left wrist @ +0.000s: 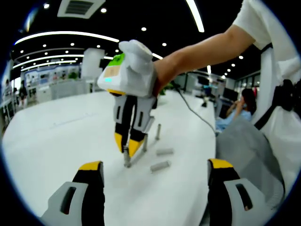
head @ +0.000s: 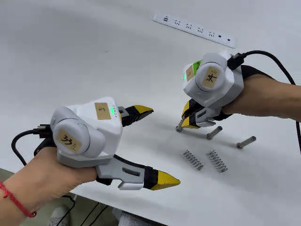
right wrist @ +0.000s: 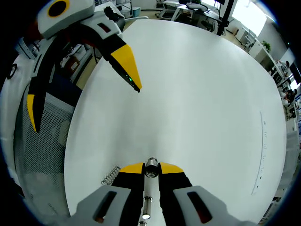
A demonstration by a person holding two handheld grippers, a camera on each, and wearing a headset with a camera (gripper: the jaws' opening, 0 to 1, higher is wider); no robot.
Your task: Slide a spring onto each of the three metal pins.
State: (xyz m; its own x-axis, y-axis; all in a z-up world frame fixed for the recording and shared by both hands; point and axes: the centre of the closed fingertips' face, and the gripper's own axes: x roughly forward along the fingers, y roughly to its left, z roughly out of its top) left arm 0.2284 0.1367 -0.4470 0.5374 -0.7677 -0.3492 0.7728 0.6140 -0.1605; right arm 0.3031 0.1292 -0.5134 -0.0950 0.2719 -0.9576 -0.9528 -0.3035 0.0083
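Clamping pin (head: 179, 127), right gripper (right wrist: 151, 170); handwritten labels (head: 212, 75) unreadable.

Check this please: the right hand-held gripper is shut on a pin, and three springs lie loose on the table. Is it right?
Not three: the head view shows two loose springs, one spring and a second spring beside it, on the table. The right hand-held gripper is indeed shut on a pin.

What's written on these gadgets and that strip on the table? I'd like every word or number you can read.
Left gripper, round sticker: handwritten scrawl, not legible.
Its top sticker: one small mark, unreadable.
Right gripper, tan label: handwriting, unreadable.
Power strip: markings too small.
Nothing reads clearly.
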